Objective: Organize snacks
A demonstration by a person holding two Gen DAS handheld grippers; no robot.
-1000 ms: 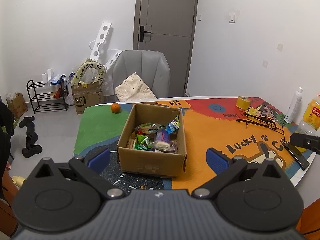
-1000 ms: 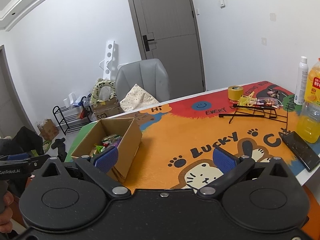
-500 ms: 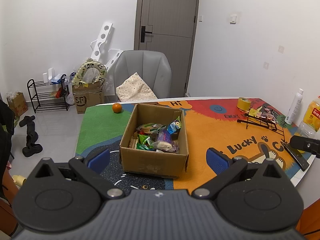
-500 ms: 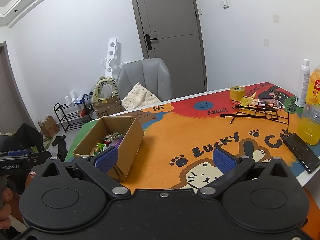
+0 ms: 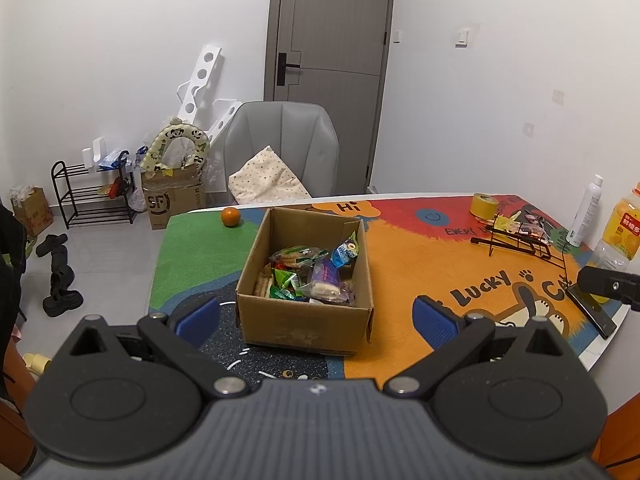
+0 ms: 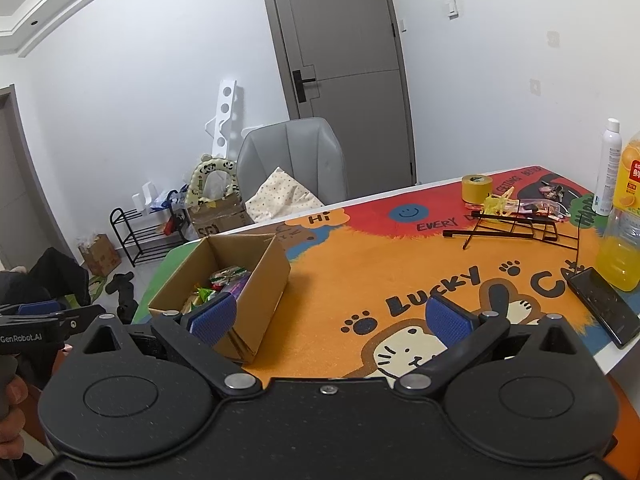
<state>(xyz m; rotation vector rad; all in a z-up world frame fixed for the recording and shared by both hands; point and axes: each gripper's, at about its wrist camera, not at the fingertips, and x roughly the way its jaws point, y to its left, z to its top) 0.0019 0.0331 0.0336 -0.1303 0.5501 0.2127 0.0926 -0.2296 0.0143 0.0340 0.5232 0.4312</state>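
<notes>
both grippers spread wide, empty; cardboard box (image 5: 306, 280) of snacks (image 5: 308, 276) ahead, orange (image 5: 231, 216) behind, wire rack (image 6: 516, 228) right.

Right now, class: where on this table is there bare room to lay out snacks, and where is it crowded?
Free: the orange mat stretch between the cardboard box and the black wire rack, and the green patch left of the box, below the orange fruit. Crowded: the right end, with rack, tape roll, juice bottle and phone.

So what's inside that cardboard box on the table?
The cardboard box holds a loose pile of wrapped snacks: green packets, a blue one, a purple-wrapped one, some biscuits. Whatever lies beneath the pile, and the box floor, is covered.
</notes>
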